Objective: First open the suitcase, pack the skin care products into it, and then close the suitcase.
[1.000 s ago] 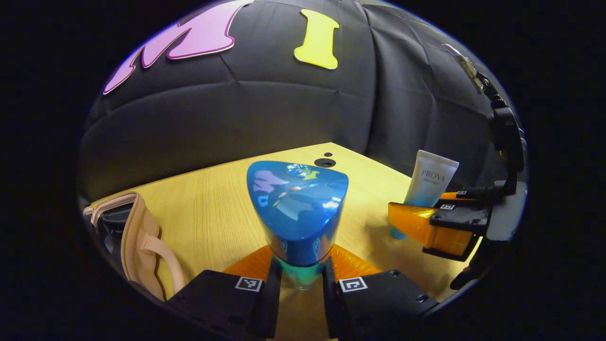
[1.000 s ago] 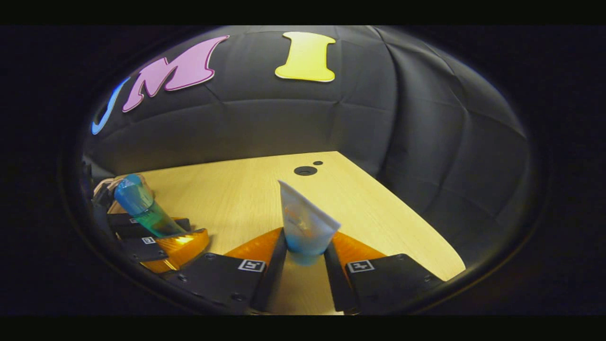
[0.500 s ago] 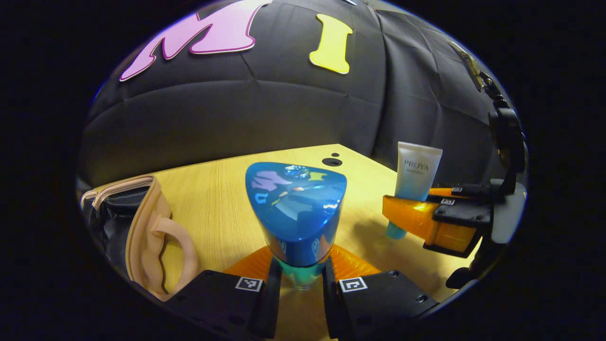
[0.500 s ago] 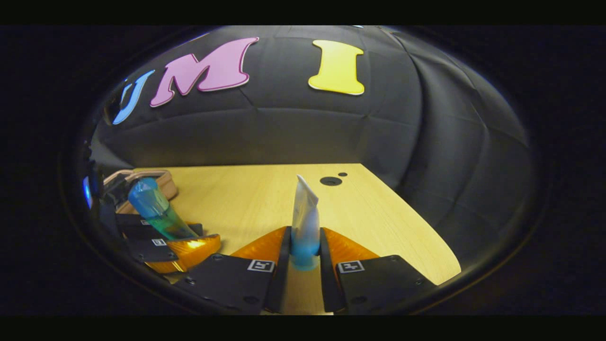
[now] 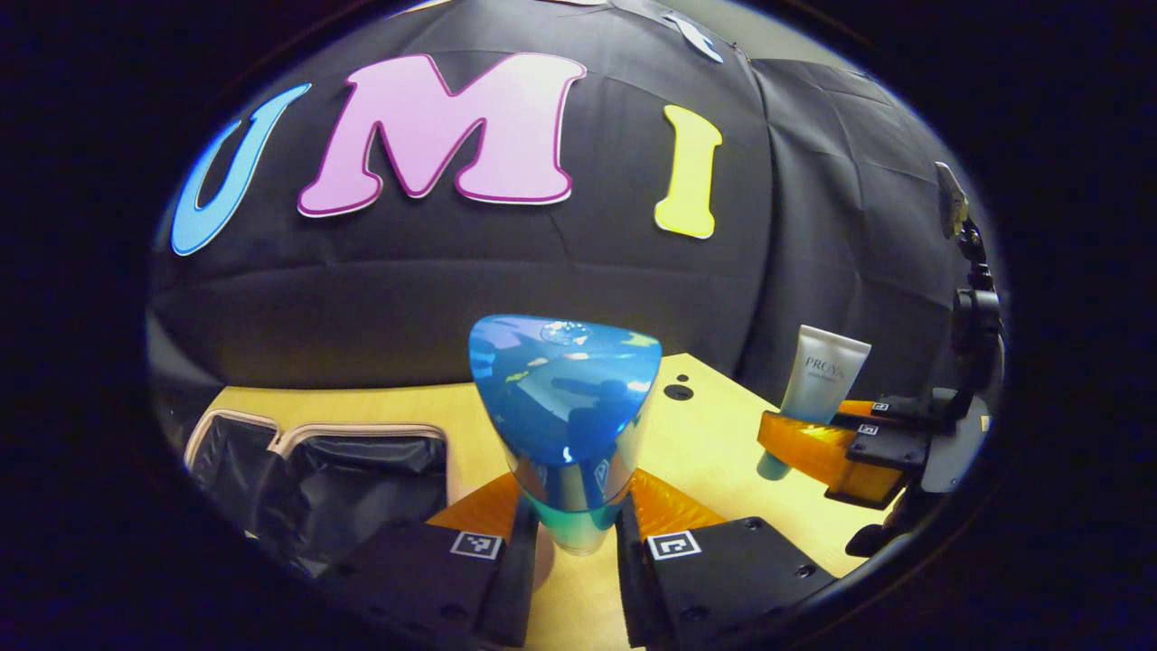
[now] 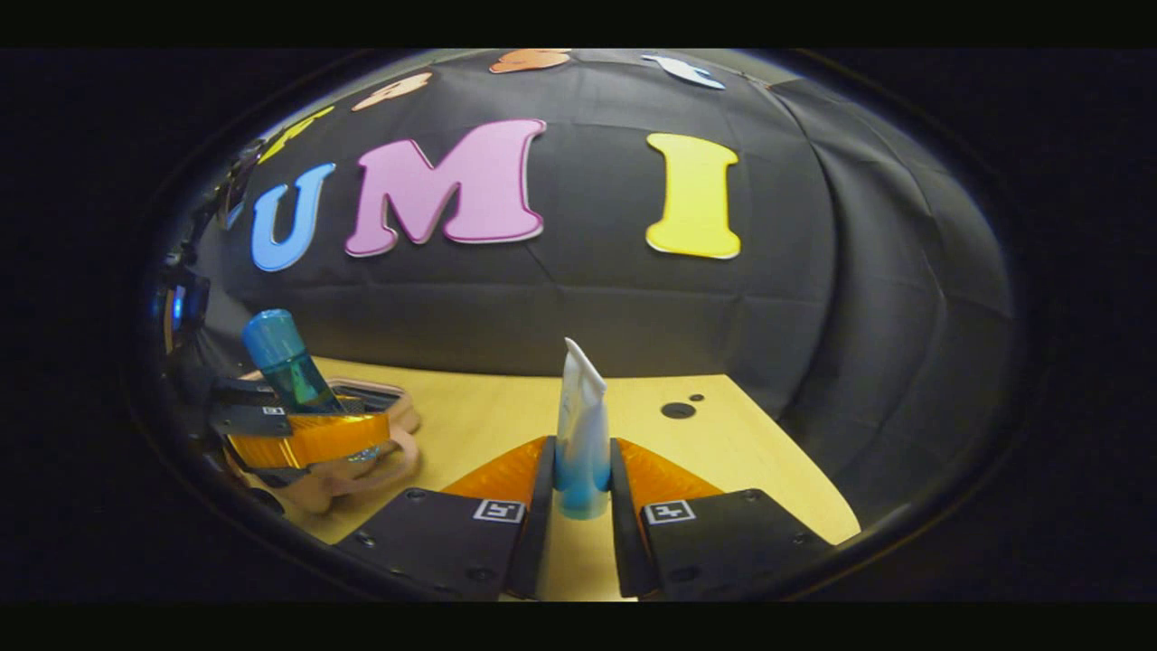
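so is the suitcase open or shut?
Open: in the left gripper view the suitcase shows its dark lining inside the pink rim.

A black quilted cloth wall [image 5: 506, 271] closes the booth behind the table and folds round a corner toward 3 o'clock in both views. The table [image 6: 488, 416] has a light wood-grain top, with a round cable hole [image 6: 677, 410] and a smaller hole [image 6: 696, 397] beside it near the far corner at 1 o'clock. Light reflects brightly off the tabletop, while the cloth stays dim.
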Available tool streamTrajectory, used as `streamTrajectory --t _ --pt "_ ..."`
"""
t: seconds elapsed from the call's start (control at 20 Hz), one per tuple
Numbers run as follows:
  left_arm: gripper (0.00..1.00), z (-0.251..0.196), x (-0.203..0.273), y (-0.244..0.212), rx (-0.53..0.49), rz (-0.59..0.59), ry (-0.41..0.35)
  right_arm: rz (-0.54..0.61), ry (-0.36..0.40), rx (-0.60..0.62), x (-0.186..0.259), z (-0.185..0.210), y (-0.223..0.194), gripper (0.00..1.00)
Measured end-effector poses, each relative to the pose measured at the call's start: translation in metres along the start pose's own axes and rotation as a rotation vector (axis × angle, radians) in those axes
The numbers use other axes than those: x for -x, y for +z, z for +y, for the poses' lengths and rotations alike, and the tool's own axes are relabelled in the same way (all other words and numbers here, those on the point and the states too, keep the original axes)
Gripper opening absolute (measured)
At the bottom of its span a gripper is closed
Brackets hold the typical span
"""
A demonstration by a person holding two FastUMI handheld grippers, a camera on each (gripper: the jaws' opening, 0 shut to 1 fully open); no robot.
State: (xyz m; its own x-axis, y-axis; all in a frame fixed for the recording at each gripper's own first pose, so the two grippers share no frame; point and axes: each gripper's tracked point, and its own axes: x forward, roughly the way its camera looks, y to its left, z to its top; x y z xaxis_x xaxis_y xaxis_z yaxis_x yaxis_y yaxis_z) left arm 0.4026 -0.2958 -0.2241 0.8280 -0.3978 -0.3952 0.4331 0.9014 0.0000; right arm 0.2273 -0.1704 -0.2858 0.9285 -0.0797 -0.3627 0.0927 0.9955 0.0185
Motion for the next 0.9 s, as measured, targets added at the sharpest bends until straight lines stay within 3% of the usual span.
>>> streamTrajectory --t 0.05,0.15,0.2,0.25,0.35,0.45,0.5,0.6,0.7,0.75,0.9 --pt "0.41 0.022 0.006 -0.003 -0.006 0.010 0.035 -0.011 0.029 -0.013 0.002 0.018 0.009 0.28" --pt "0.44 0.070 0.025 -0.014 -0.001 0.046 0.129 -0.022 0.077 -0.036 0.002 0.052 0.020 0.33" --pt "0.40 0.094 0.031 -0.025 0.026 0.083 0.182 -0.017 0.100 -0.048 0.002 0.068 0.021 0.37" --pt "0.44 0.116 0.037 -0.037 0.056 0.115 0.213 -0.022 0.129 -0.064 0.000 0.088 0.027 0.33" --pt "0.44 0.148 0.039 -0.059 0.098 0.203 0.256 -0.028 0.182 -0.065 -0.001 0.122 0.031 0.35" --pt "0.44 0.163 0.038 -0.088 0.125 0.318 0.251 -0.028 0.238 -0.053 0.001 0.153 0.030 0.28" --pt "0.44 0.164 0.041 -0.102 0.153 0.391 0.234 -0.015 0.264 -0.052 0.001 0.166 0.025 0.33" --pt "0.44 0.163 0.042 -0.125 0.190 0.510 0.195 0.022 0.306 -0.058 0.001 0.191 0.010 0.28" --pt "0.45 0.161 0.046 -0.128 0.181 0.600 0.178 0.061 0.325 -0.051 0.001 0.207 -0.003 0.28" --pt "0.48 0.163 0.046 -0.126 0.167 0.627 0.178 0.080 0.330 -0.054 0.001 0.214 -0.009 0.38" --pt "0.44 0.164 0.047 -0.128 0.184 0.718 0.182 0.126 0.330 -0.061 -0.004 0.225 -0.022 0.33"
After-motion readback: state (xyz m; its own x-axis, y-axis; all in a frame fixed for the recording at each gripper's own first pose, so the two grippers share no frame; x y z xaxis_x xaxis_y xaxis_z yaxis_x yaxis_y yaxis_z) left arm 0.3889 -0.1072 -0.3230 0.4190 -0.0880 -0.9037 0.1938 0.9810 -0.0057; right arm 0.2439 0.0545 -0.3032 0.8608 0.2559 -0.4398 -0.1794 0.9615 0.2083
